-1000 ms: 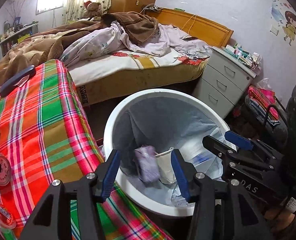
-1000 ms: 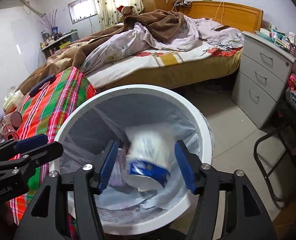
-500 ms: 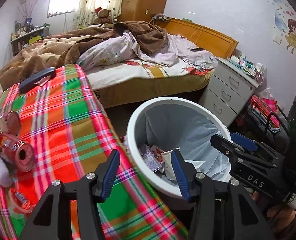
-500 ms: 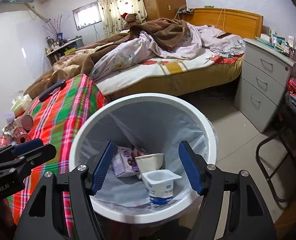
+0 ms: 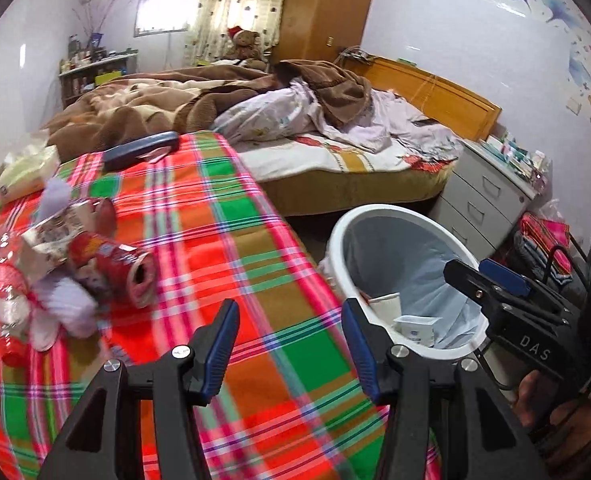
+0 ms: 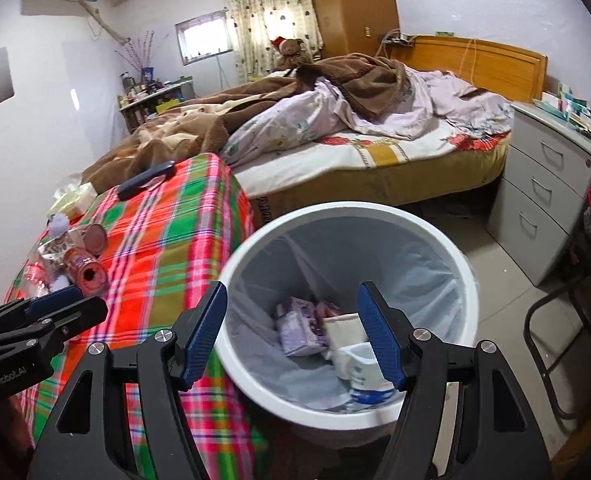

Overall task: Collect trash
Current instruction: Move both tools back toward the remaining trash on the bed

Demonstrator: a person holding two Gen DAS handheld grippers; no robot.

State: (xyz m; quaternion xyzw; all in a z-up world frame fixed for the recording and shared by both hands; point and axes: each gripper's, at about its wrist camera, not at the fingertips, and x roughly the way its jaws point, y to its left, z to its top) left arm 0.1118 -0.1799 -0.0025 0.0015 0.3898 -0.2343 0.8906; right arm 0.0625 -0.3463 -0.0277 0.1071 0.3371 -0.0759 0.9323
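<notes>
A woven plaid cloth [image 5: 223, 216] is spread over the table. Beside it, a smooth white plastic bin [image 6: 469, 280] is lined with thin, glossy film. On the cloth, a shiny red can [image 5: 111, 270] is seen.

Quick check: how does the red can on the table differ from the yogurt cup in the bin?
The red can lies on its side on the plaid tablecloth, among other litter; the yogurt cup already sits inside the white bin. The can is red and cylindrical; the cup is white with a blue label and squat. Both are empty containers.
</notes>
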